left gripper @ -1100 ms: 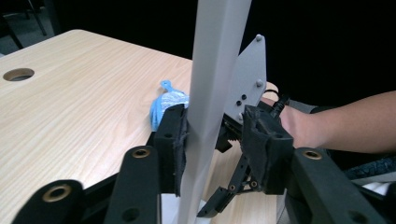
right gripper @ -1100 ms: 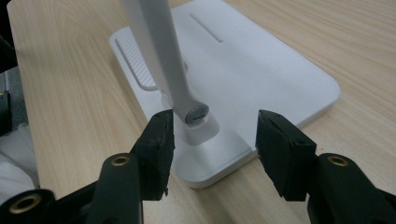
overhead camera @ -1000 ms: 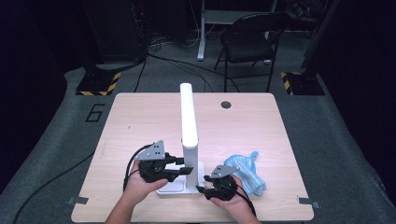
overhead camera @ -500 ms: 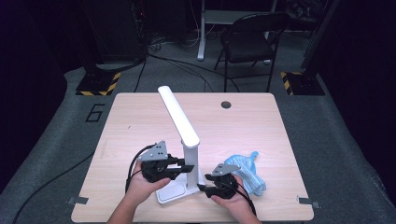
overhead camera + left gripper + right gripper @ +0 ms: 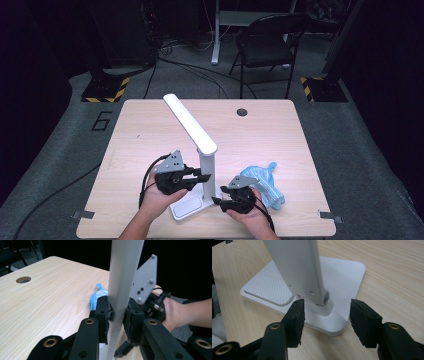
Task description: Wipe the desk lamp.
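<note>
A white desk lamp stands near the table's front edge, with its flat base (image 5: 184,208), its upright stem (image 5: 206,170) and its long head (image 5: 189,121) slanting up to the back left. My left gripper (image 5: 202,176) is shut on the stem (image 5: 120,290), both pads pressed against its sides. My right gripper (image 5: 217,200) sits low at the base's right side. Its jaws have just been opening and now stand open, with the stem's foot (image 5: 322,303) between them and the base (image 5: 342,272) beyond. A crumpled blue cloth (image 5: 262,182) lies right of the lamp.
The wooden table (image 5: 150,130) has a round cable hole (image 5: 242,112) at its back middle. A folding chair (image 5: 265,45) and black stands with striped feet (image 5: 105,92) are on the floor behind. In the left gripper view, the other hand (image 5: 175,312) is close behind the stem.
The lamp's head has swung from upright to a slant toward the back left. Both hands have stayed about where they were at the lamp's foot.
</note>
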Demonstrator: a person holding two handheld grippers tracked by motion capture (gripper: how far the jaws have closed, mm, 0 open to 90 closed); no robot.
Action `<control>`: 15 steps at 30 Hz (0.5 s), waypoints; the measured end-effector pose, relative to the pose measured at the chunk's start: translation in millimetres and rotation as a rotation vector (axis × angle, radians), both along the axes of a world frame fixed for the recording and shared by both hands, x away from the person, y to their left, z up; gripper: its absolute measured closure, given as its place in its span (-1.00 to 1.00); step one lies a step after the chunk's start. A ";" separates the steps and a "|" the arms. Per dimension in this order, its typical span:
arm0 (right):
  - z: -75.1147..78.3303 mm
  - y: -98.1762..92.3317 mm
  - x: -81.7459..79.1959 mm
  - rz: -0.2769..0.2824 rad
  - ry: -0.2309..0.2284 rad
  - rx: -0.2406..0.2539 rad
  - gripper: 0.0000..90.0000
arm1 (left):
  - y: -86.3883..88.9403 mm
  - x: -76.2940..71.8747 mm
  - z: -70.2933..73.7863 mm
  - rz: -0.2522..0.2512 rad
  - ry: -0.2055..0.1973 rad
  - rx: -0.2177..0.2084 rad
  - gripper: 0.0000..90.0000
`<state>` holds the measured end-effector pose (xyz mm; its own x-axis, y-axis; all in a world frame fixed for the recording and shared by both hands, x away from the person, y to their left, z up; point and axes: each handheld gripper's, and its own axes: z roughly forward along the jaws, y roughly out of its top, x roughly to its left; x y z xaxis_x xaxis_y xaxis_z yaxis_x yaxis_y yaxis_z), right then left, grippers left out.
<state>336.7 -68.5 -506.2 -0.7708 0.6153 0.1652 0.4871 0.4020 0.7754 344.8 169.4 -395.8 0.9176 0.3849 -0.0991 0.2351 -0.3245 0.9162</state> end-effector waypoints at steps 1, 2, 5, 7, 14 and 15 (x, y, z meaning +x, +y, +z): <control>0.3 0.6 -1.0 0.000 -0.010 -0.007 -0.01 | -2.9 0.4 0.1 0.008 -0.004 0.001 0.67; 0.5 1.5 -1.8 0.004 -0.007 -0.006 -0.02 | -5.9 0.7 0.5 0.011 -0.001 0.003 0.67; 1.1 3.3 -3.6 -0.021 -0.024 -0.005 -0.08 | -13.7 2.2 1.2 0.020 -0.004 0.011 0.66; 0.6 3.9 -3.1 -0.027 -0.037 -0.002 -0.12 | -17.5 3.2 1.1 0.024 0.003 0.010 0.65; 0.8 6.9 -5.0 -0.077 -0.073 -0.014 -0.13 | -29.5 9.9 0.4 0.029 0.022 0.002 0.60; 1.3 6.5 -4.9 -0.086 -0.082 -0.019 -0.13 | -32.1 10.6 0.1 0.038 0.013 -0.001 0.59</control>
